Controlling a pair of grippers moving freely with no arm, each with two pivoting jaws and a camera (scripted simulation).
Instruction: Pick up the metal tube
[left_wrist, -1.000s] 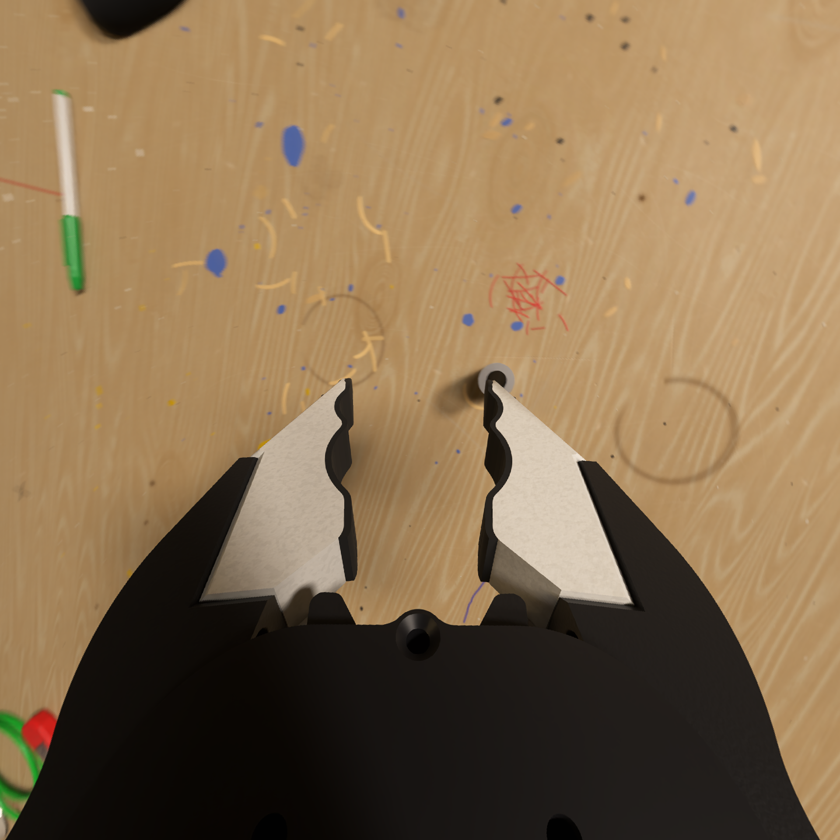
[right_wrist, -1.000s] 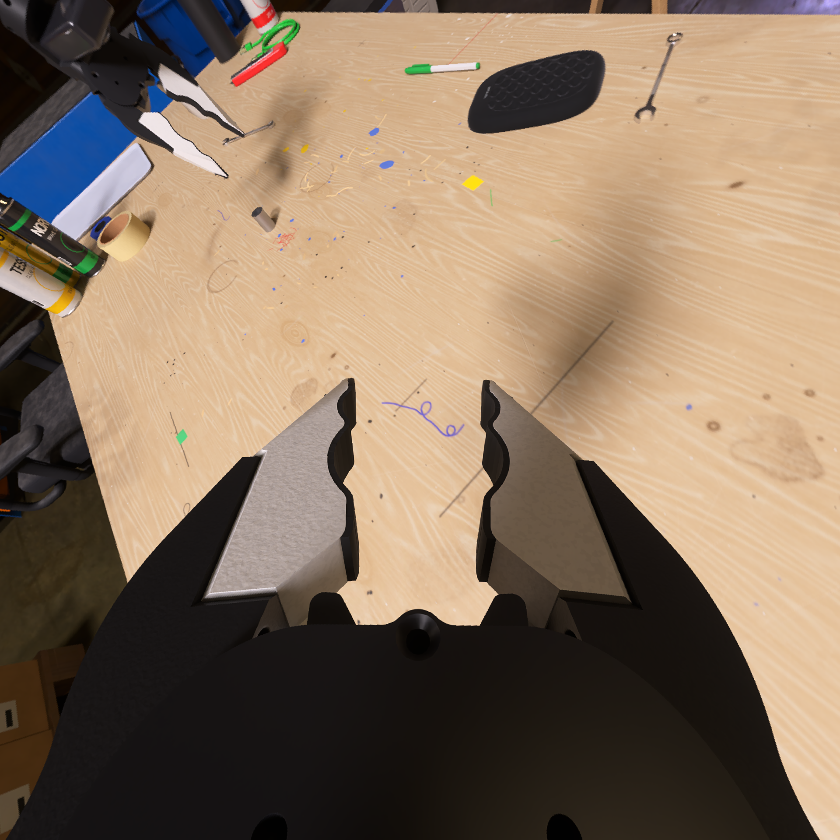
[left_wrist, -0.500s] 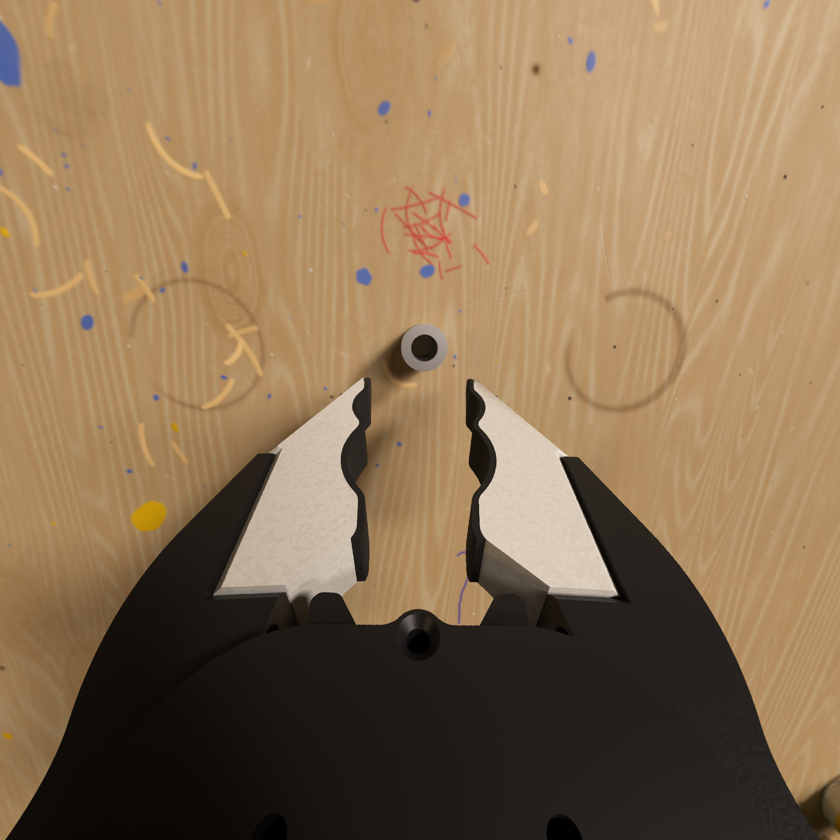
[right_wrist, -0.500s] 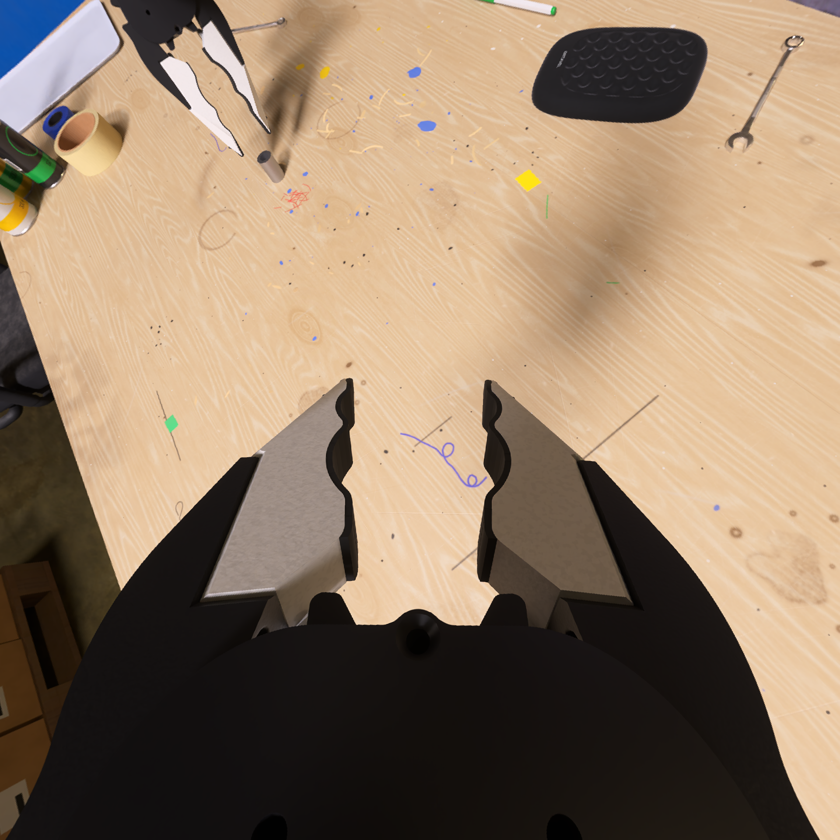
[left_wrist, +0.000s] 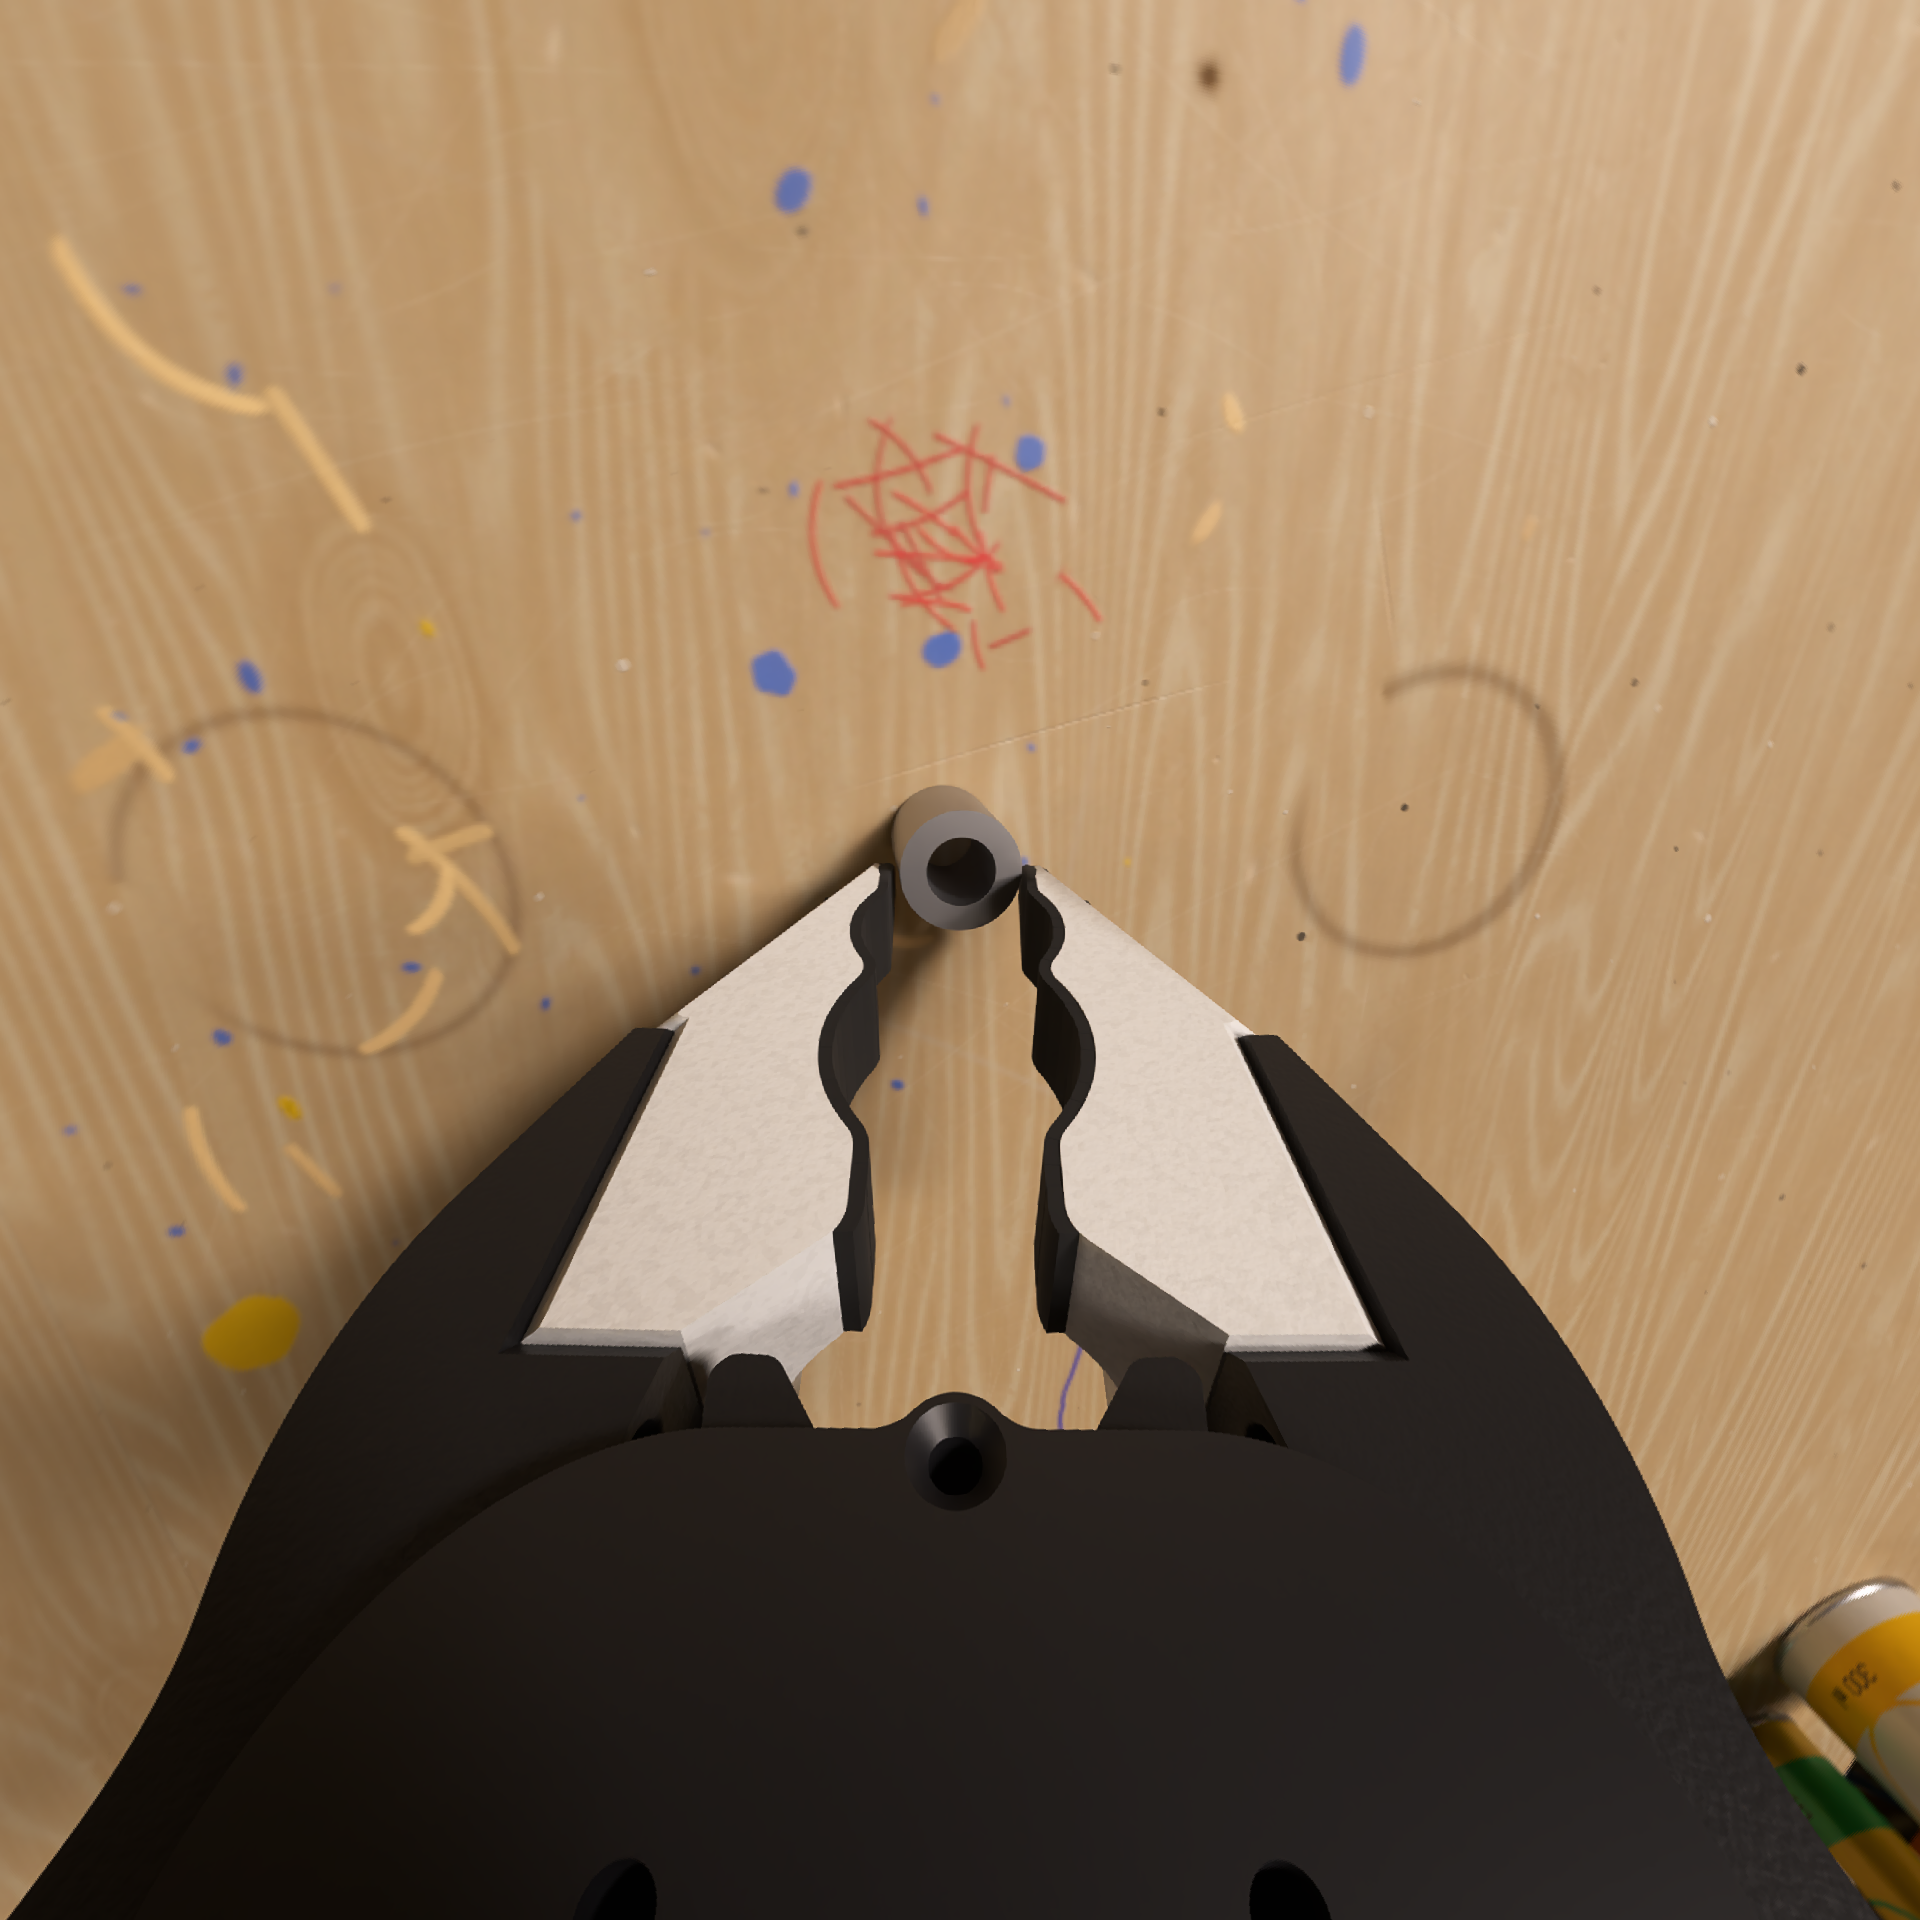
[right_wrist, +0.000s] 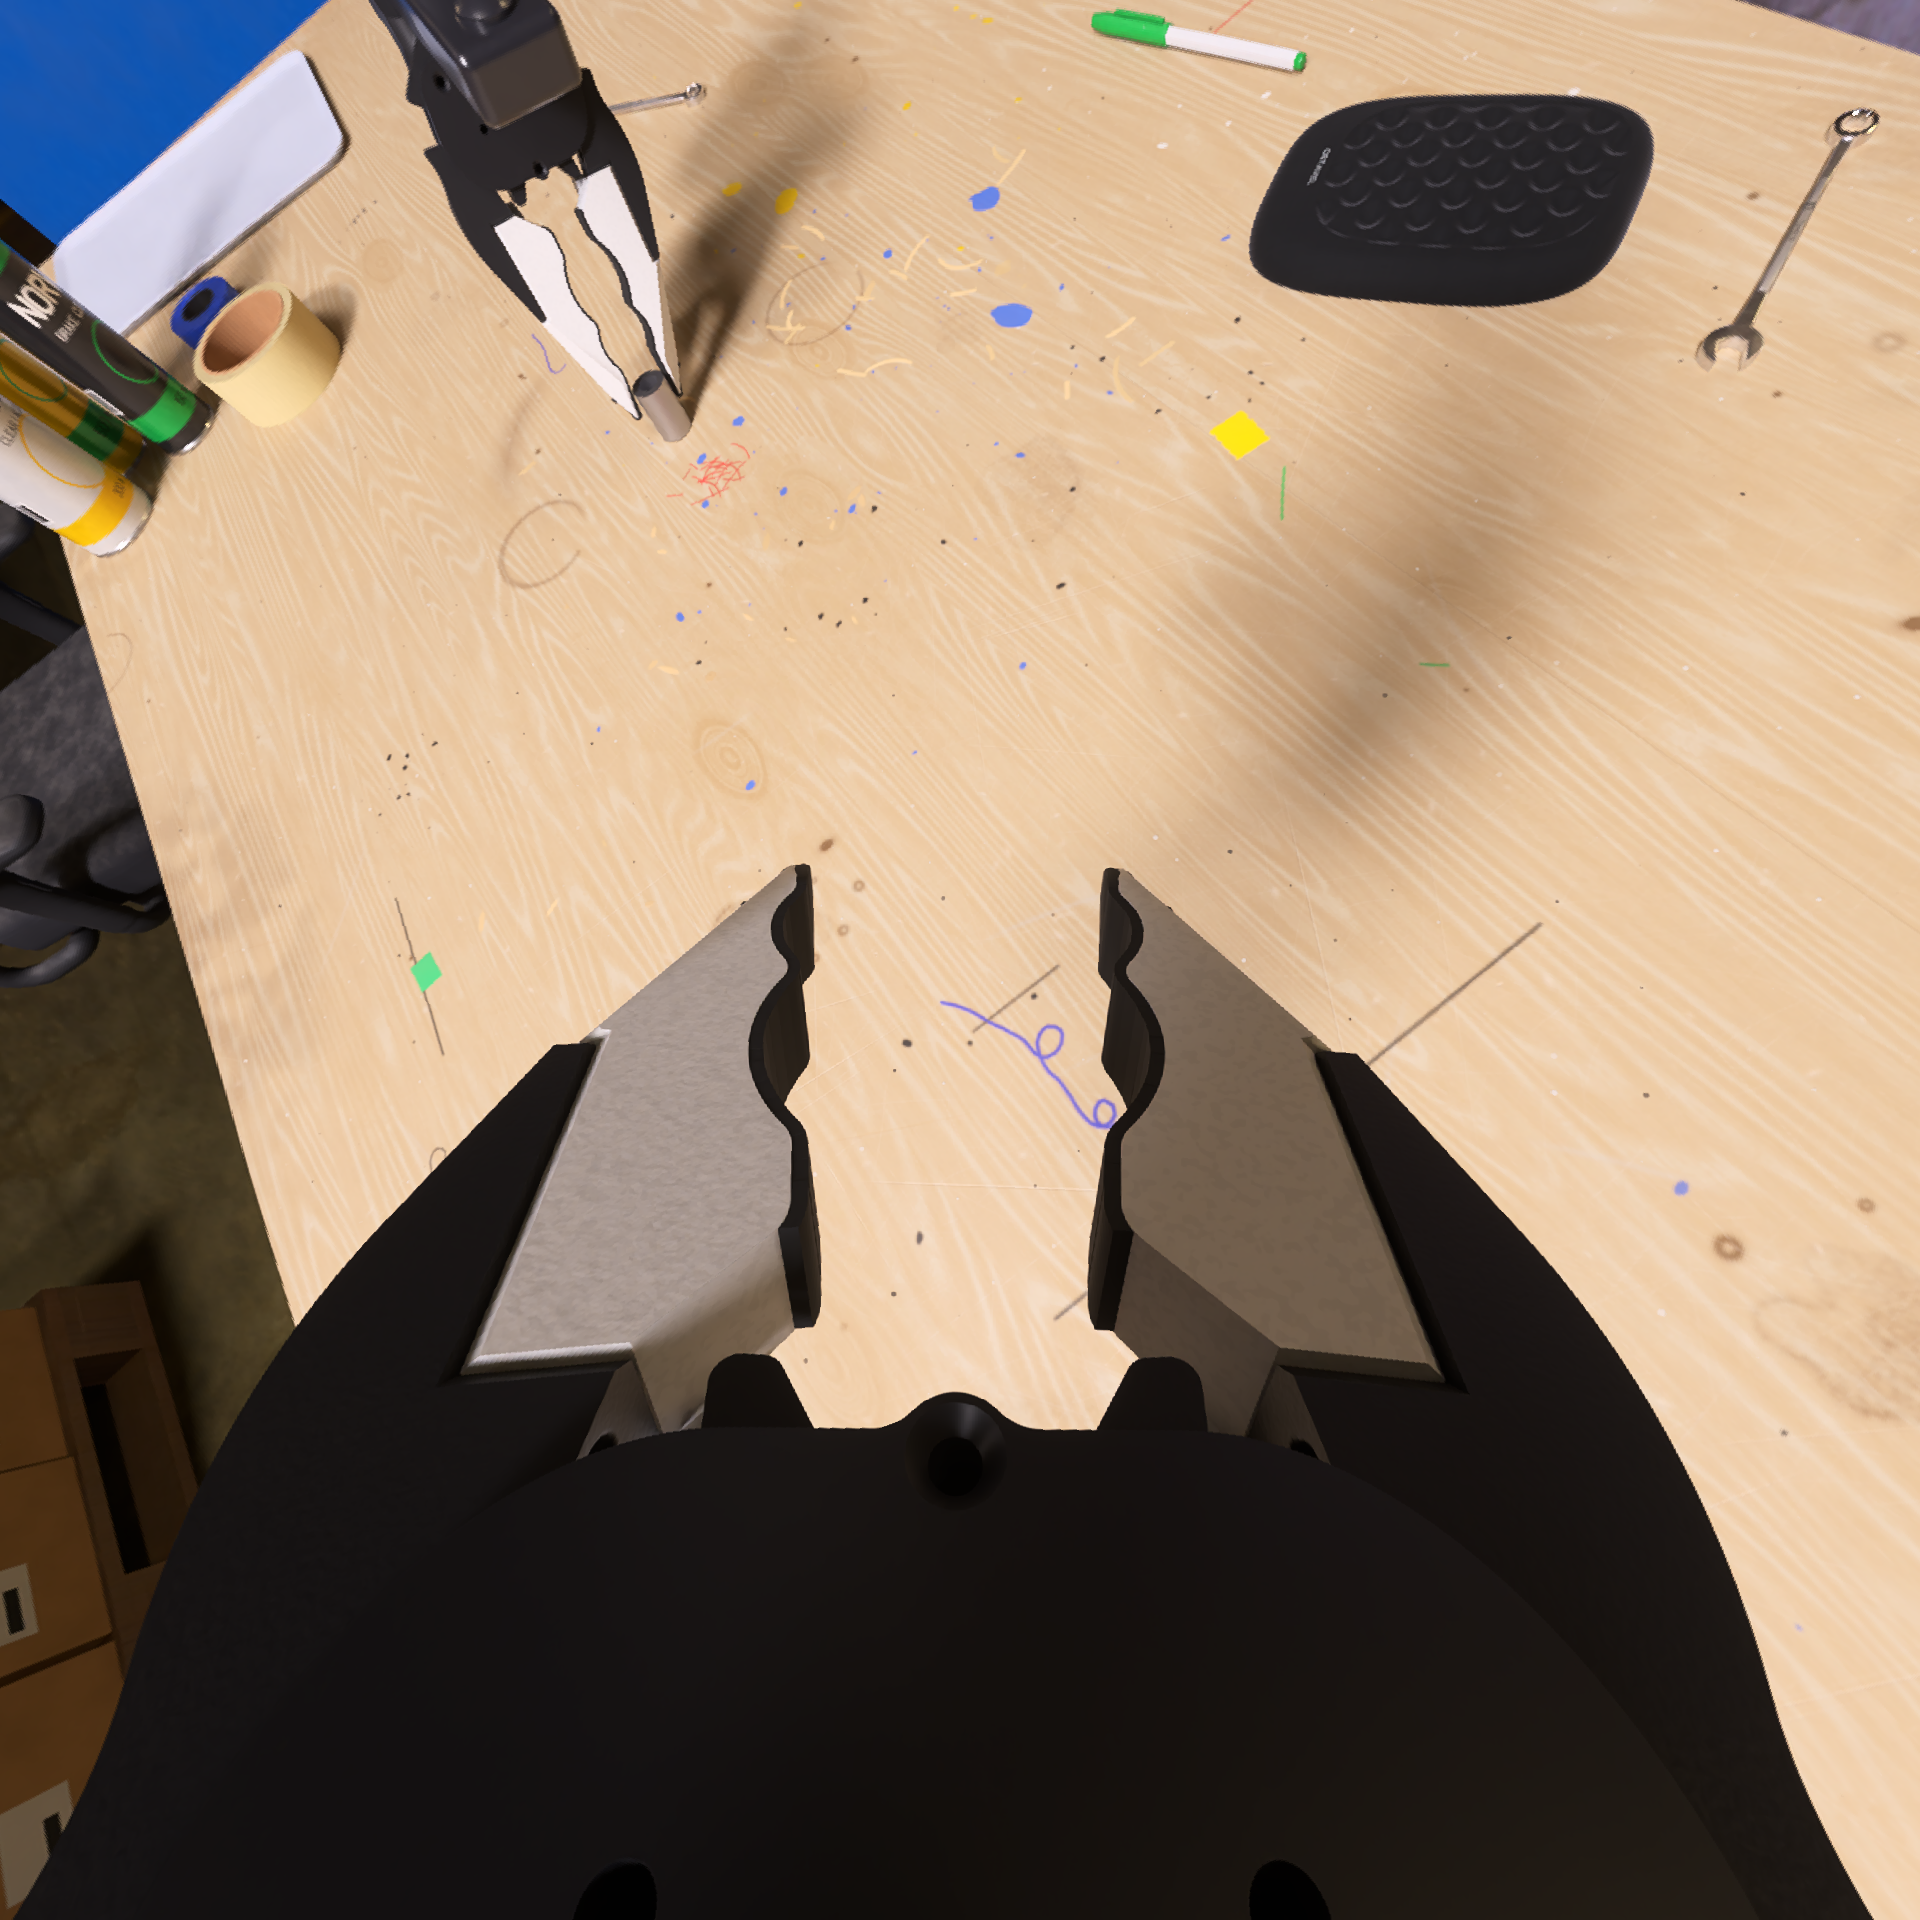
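Now my left gripper (left_wrist: 956, 883) sits low over the wooden workbench (left_wrist: 1455, 312), fingertips on either side of the metal tube (left_wrist: 958, 871). A second ago the tube stood off past my right fingertip with my jaws wide; half a second ago it was centred just ahead of them. The jaws have since narrowed and come forward, so the tips bracket the tube's open upper end — touching it or nearly so; I cannot tell whether they are gripping yet. From the right wrist view, the tube (right_wrist: 665, 403) stands upright on the bench, base apparently down beside a red scribble (right_wrist: 717, 476). I judge the approach finished: what remains is the squeeze and the lift.

My right gripper (right_wrist: 956, 883) hangs well apart, jaws wide, holding nothing, above a blue pen squiggle (right_wrist: 1049, 1060).

Some things carry print, which I leave unread: cans (right_wrist: 73, 416) at the bench's left edge beside a roll of masking tape (right_wrist: 268, 353), and a small mark on the black pad (right_wrist: 1455, 197). A green marker (right_wrist: 1195, 40) and a spanner (right_wrist: 1787, 239) lie far off.
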